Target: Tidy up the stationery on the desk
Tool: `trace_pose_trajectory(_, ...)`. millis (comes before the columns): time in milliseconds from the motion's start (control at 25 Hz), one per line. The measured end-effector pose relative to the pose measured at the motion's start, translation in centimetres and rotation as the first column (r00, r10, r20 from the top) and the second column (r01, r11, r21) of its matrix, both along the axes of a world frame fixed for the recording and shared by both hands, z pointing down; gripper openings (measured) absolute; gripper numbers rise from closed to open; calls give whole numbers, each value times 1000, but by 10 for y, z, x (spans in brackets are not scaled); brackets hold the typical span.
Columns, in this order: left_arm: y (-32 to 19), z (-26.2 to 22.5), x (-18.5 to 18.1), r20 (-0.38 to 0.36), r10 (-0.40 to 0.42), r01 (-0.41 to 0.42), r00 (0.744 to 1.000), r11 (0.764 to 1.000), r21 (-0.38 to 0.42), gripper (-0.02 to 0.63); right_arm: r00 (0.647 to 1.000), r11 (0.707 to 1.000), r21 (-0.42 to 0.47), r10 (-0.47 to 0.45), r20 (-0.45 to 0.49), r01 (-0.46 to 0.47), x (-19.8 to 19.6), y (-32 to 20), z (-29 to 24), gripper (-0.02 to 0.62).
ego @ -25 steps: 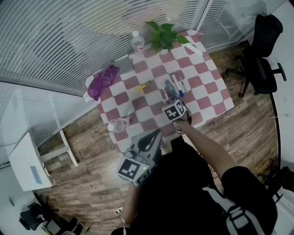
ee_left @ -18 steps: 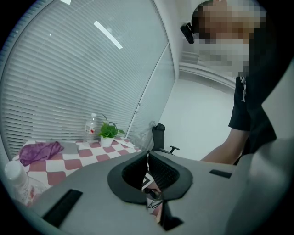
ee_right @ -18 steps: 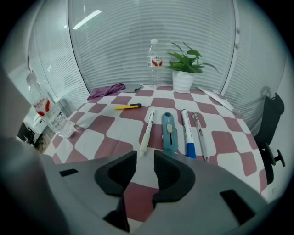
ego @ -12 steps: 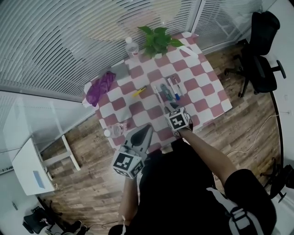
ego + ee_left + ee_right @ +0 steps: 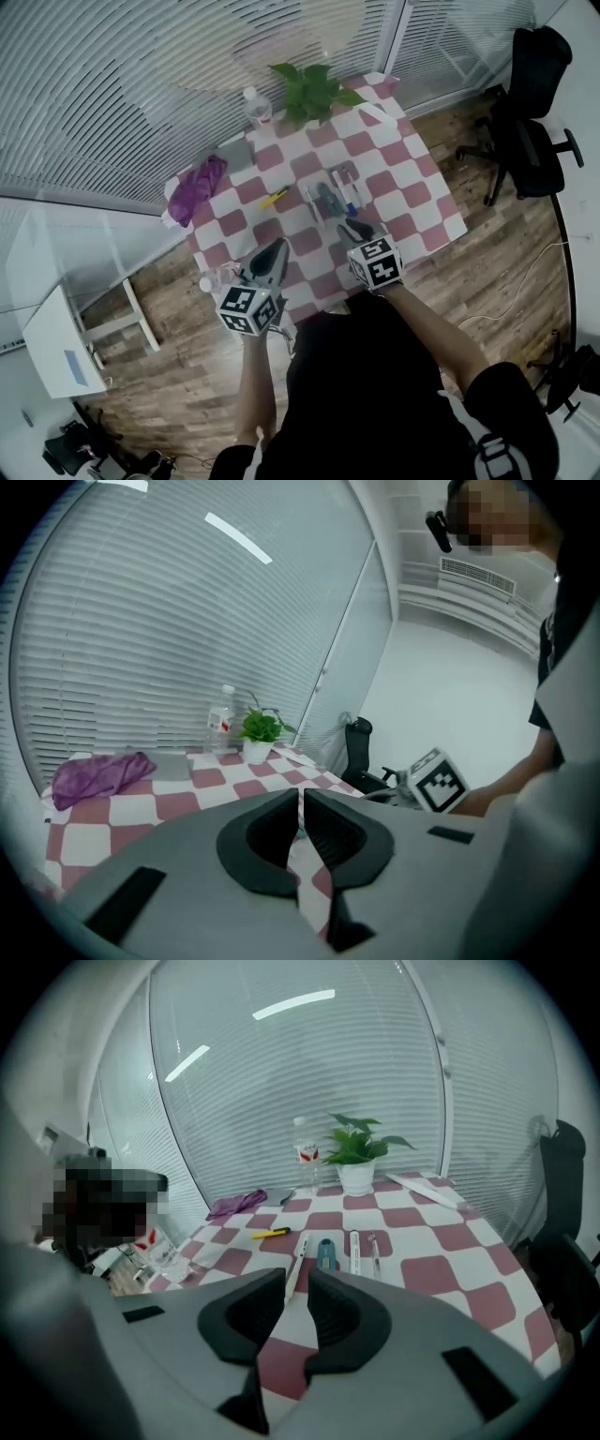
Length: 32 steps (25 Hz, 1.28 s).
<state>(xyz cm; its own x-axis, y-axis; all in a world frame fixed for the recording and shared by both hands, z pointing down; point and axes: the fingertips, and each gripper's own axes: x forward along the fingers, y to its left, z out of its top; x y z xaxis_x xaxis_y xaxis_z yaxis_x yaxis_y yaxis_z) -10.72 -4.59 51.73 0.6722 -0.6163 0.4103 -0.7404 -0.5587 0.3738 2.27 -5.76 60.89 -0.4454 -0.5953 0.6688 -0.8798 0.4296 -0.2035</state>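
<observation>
A row of stationery lies mid-table: a white pen [image 5: 298, 1262], a teal cutter [image 5: 325, 1252], a white marker [image 5: 353, 1251] and a thin pen [image 5: 375, 1252]. In the head view this row [image 5: 334, 197] sits just beyond my right gripper [image 5: 350, 226]. Left of it lies a yellow pen [image 5: 274, 198] [image 5: 272, 1233]. My right gripper [image 5: 298, 1283] hovers above the near side of the table; its jaws have just been closing, a narrow gap remains and nothing is between them. Over the table's near-left edge my left gripper [image 5: 270, 258] [image 5: 300, 803] is shut and empty.
On the checkered table [image 5: 417, 187] are a purple cloth [image 5: 192, 186], a grey pad [image 5: 234, 150], a water bottle [image 5: 253, 105], a potted plant [image 5: 309, 86], a white strip [image 5: 427, 1188] and a glass [image 5: 214, 279] at the near-left corner. An office chair [image 5: 530, 122] stands right.
My right gripper has drawn back from the stationery row toward the near edge. The left gripper has come forward and down, from beside the person to the table's near-left edge.
</observation>
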Motion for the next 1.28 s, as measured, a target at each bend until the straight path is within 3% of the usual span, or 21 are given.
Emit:
trace_pose_trajectory(280,-43,35,-1,47,-46,47,998,999,-26,35,998,996,84,-13,62,8,24,-2,-35,37)
trace_pose_trajectory(520,-68,82,6,162,5,4,987,998,-56,35,995,996,86,3,101,-12,48,7,-42,21)
trace_pose_trajectory(880,-101,143,-13,337,40,-1,941,993,-115,37,991,1000,18,-8,132,6,65,24,-27,21)
trace_pose_trajectory(1040,-113,157,-19,380,69,-20,922,991,-133,41,992,1000,4,-16,125,15,68,29,-23,21)
trace_pose_trajectory(1160,-119,170,-19,412,122,-56,903,984,-169,137,993,1000,-7,-8,116,9,74,32,-19,21)
trace_pose_trajectory(1280,-126,180,-20,450,156,-79,879,980,-184,137,993,1000,-21,13,115,-11,82,33,-15,21)
